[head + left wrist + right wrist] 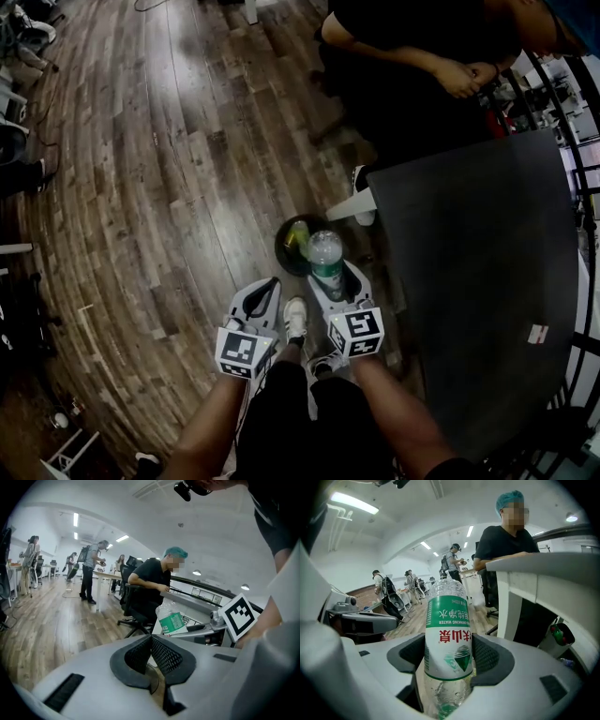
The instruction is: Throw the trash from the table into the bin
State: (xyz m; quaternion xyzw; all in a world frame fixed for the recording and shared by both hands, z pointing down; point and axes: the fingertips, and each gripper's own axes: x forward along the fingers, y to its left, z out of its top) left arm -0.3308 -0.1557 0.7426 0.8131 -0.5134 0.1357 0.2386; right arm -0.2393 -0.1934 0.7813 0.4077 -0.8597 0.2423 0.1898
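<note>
The left gripper (265, 298) has its jaws pressed together with nothing in them; just beside it, the right gripper (330, 281) is clamped on a bottle (326, 255) with a green label. The bottle hangs by the edge of the bin (281, 251) on the floor; the dark table (469, 262) is next to it.

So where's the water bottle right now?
Head view, centre: the water bottle is clamped in the right gripper, above the bin, just left of the table.
</note>
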